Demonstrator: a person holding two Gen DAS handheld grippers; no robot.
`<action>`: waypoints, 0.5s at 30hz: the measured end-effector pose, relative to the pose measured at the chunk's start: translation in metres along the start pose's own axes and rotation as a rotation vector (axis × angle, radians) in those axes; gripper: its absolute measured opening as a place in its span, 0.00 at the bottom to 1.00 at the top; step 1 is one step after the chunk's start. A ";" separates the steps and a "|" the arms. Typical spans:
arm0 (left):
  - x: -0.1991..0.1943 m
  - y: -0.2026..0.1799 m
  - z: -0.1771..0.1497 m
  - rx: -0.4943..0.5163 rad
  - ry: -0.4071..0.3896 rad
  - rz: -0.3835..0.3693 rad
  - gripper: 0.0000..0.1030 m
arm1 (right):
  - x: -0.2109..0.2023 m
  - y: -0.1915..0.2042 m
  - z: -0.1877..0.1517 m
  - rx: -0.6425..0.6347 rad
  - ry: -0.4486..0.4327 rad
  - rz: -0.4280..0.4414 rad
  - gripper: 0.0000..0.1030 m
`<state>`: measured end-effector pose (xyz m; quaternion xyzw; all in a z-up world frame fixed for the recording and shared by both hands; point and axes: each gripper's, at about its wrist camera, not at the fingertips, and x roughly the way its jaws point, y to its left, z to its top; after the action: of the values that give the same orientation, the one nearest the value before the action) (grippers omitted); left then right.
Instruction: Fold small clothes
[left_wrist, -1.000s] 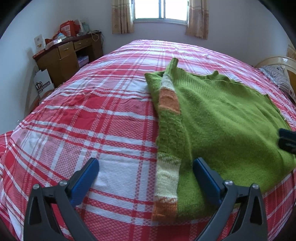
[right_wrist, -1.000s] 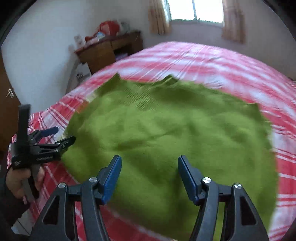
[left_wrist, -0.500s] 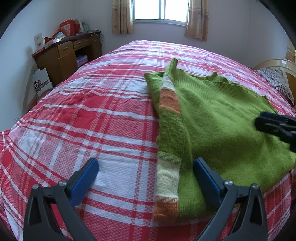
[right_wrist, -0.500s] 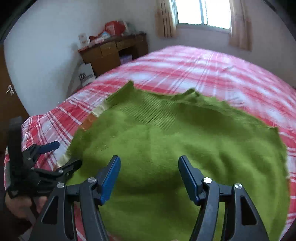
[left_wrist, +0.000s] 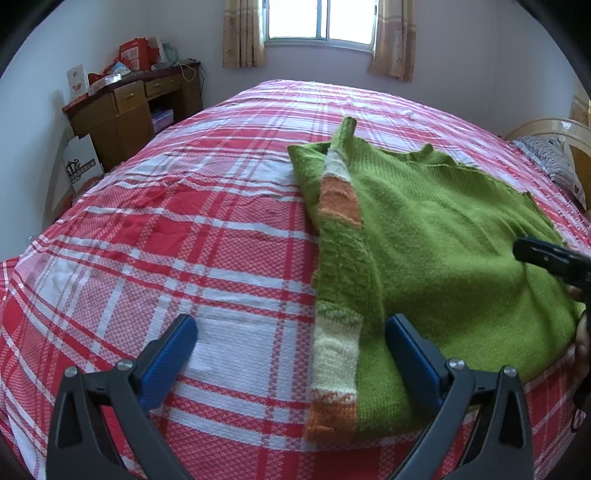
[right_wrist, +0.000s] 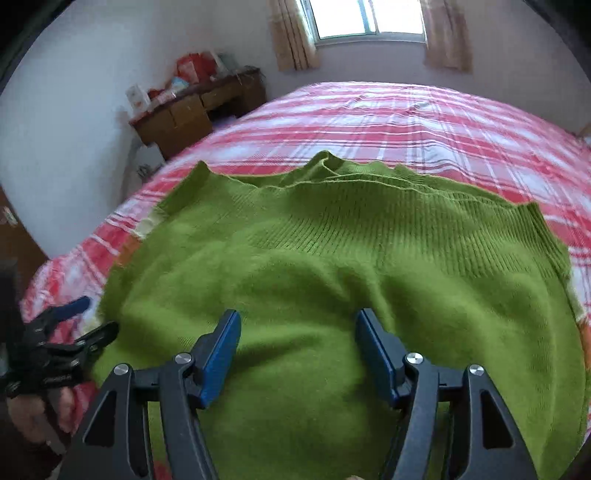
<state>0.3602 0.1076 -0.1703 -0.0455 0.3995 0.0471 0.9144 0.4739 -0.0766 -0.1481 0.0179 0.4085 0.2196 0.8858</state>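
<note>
My left gripper (left_wrist: 291, 349), jaws released, straddles the striped sleeve (left_wrist: 338, 288) running toward 12 o'clock along the green sweater (right_wrist: 332, 266) on the bed (left_wrist: 184, 229); right gripper (right_wrist: 297, 354) likewise released above its body.

Left gripper (left_wrist: 291, 347) jaws wide apart, empty, over plaid bedsheet (left_wrist: 184, 251) at green sweater (left_wrist: 443, 258)'s striped folded sleeve (left_wrist: 338, 295). Right gripper (left_wrist: 550, 256) tip enters at right edge, above sweater.

Bright bedroom, daylit from the far wall.
A curtained window (left_wrist: 319, 20) lights pale walls (left_wrist: 461, 62); a cluttered wooden desk (left_wrist: 129, 107) stands far left beside the red-plaid bed (left_wrist: 184, 229).
</note>
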 end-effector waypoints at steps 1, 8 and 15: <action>-0.002 0.002 0.000 -0.007 -0.003 -0.015 1.00 | -0.004 -0.001 -0.002 -0.004 0.005 -0.007 0.64; -0.025 0.027 0.017 -0.080 -0.071 -0.101 1.00 | -0.040 0.027 -0.020 -0.090 -0.053 -0.053 0.65; -0.004 0.041 0.069 -0.141 -0.024 -0.208 1.00 | -0.050 0.108 -0.043 -0.323 -0.084 -0.045 0.65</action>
<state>0.4024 0.1562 -0.1225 -0.1502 0.3774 -0.0193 0.9136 0.3735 -0.0054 -0.1180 -0.1249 0.3309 0.2614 0.8981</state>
